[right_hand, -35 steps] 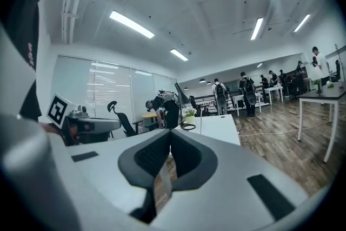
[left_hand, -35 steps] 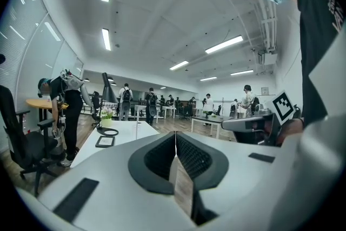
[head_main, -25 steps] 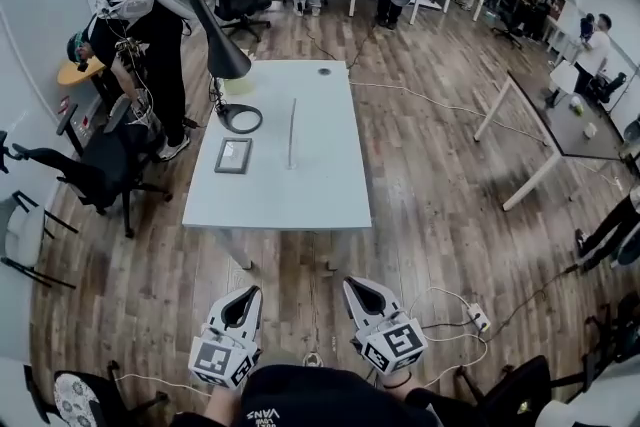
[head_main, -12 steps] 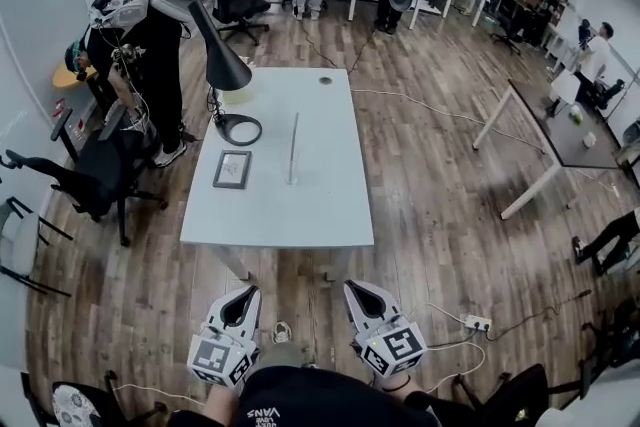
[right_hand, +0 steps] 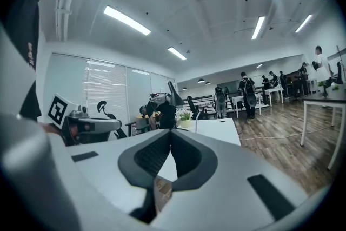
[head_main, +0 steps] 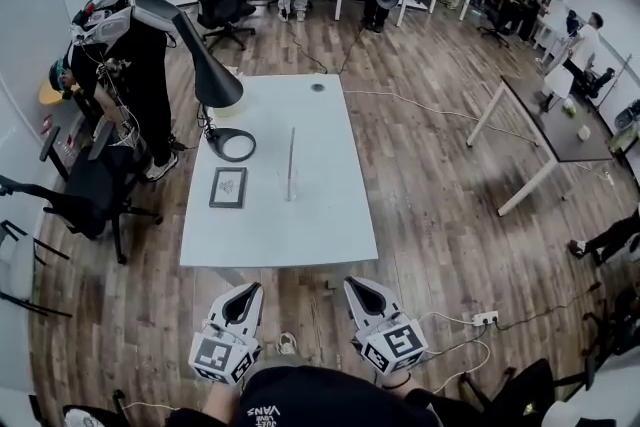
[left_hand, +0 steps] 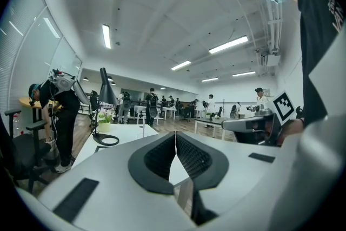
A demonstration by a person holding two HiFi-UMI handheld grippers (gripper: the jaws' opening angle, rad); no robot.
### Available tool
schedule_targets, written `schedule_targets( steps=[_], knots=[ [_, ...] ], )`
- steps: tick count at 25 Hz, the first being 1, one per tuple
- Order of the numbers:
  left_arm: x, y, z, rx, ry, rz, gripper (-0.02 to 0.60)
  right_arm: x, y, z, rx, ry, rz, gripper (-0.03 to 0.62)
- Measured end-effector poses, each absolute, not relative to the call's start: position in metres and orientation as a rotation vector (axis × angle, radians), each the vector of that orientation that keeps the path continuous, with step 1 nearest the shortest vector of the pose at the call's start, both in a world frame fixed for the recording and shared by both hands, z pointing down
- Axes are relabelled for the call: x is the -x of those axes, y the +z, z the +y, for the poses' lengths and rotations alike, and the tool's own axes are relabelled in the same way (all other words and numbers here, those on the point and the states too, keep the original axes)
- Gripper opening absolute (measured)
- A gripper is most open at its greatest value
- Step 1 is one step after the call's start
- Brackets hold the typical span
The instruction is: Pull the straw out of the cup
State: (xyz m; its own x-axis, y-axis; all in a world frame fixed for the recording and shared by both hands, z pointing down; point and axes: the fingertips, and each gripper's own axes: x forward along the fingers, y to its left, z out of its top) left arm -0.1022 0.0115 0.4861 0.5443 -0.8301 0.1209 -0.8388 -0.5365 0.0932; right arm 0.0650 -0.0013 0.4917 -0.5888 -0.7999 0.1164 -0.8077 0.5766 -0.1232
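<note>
Black desk lamp (head_main: 215, 83) at left side of white rectangular surface (head_main: 320, 215), ring base resting on it. Dark flat framed slab (head_main: 228, 187) lying nearer, just beside lamp base. Right of slab: thin pale straw (head_main: 291, 150) standing in clear plastic cup (head_main: 288, 185), mid-surface. Short of near edge, over wood floor (head_main: 440, 215): left tool (head_main: 247, 291), right tool (head_main: 352, 283), side by side, well apart from cup. Both tools' jaws pressed together, nothing between.

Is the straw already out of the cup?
No, the straw stands in the cup on the table.
</note>
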Motion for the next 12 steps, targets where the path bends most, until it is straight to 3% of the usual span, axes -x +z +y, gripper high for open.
schedule_targets(
  steps=[12],
  knots=[
    [0.132,0.493,-0.045,-2.671,0.083,-1.365,0.012,-0.034,0.497,-0.053,-1.470,0.236,-2.712,0.018]
  ],
)
